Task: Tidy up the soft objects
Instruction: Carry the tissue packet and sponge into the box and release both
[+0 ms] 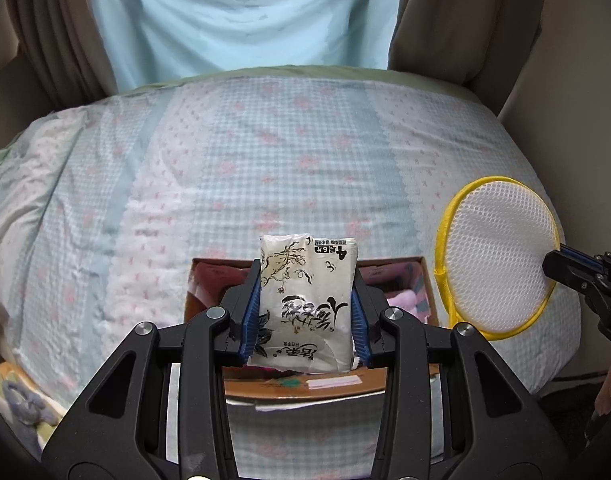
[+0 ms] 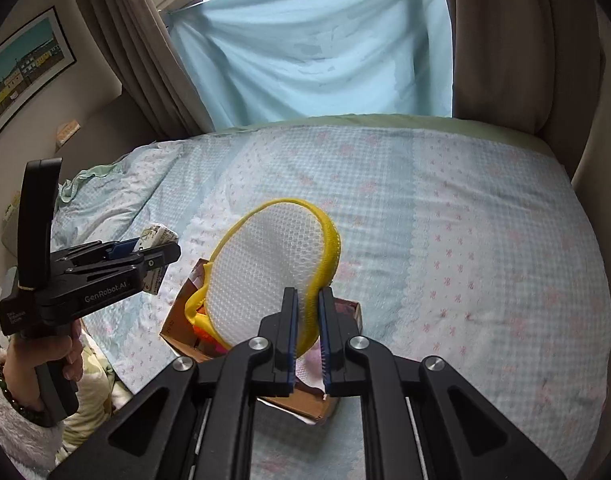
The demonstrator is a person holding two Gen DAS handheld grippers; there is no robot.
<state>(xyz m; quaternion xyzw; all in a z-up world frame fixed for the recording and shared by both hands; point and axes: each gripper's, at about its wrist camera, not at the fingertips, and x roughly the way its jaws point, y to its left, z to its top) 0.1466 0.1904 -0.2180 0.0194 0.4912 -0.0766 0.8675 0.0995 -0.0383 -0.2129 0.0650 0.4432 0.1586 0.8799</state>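
Note:
My left gripper (image 1: pixel 306 312) is shut on a white tissue pack (image 1: pixel 305 300) with black ink drawings, held above an open cardboard box (image 1: pixel 305 386) on the bed. The pack also shows in the right wrist view (image 2: pixel 158 240). My right gripper (image 2: pixel 307 332) is shut on a round white mesh laundry bag with yellow trim (image 2: pixel 273 272), held over the box (image 2: pixel 177 322). In the left wrist view the bag (image 1: pixel 501 256) hangs at the right, pinched by the right gripper (image 1: pixel 561 268).
The box holds pink soft items (image 1: pixel 405 296) and something orange (image 2: pixel 207 330). The bed has a blue-and-pink checked quilt (image 1: pixel 265 160). A light blue sheet (image 2: pixel 313 48) and brown curtains hang behind. A picture (image 2: pixel 21 68) hangs on the left wall.

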